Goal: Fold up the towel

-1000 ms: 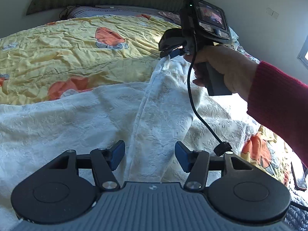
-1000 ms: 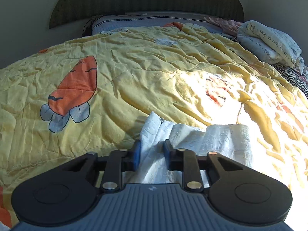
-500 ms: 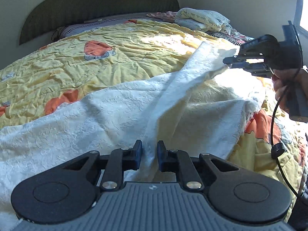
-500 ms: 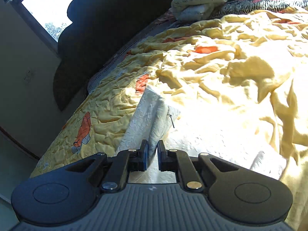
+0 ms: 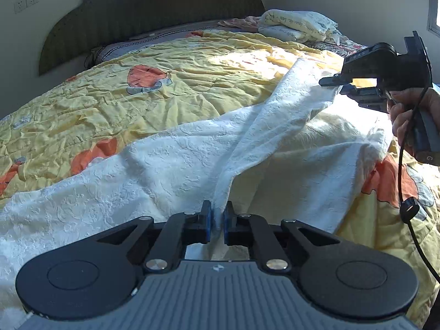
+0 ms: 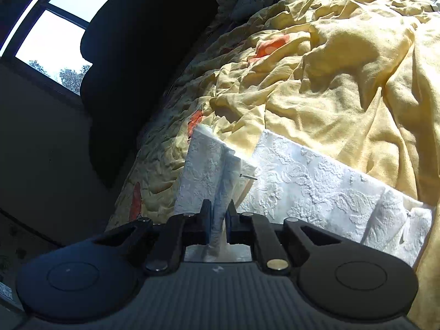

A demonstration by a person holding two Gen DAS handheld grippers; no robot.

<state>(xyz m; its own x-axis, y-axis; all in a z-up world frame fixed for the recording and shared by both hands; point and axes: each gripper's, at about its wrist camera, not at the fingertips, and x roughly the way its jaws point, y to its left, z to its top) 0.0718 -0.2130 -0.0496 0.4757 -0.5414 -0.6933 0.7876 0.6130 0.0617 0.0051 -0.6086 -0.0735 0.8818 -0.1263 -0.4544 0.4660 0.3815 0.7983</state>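
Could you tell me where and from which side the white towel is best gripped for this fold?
Grip the white towel along its raised edge. The left gripper pinches that edge from the near side, the right gripper its far corner. The lifted, bunched hem gives the gripper pads cloth on both faces, unlike the flat middle.

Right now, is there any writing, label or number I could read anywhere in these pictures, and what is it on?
"G": on the handle of the right hand-held gripper.
Pale letters on that gripper's top block: too blurred to read.
Script printed on the folded bedding near the headboard: too small to read.
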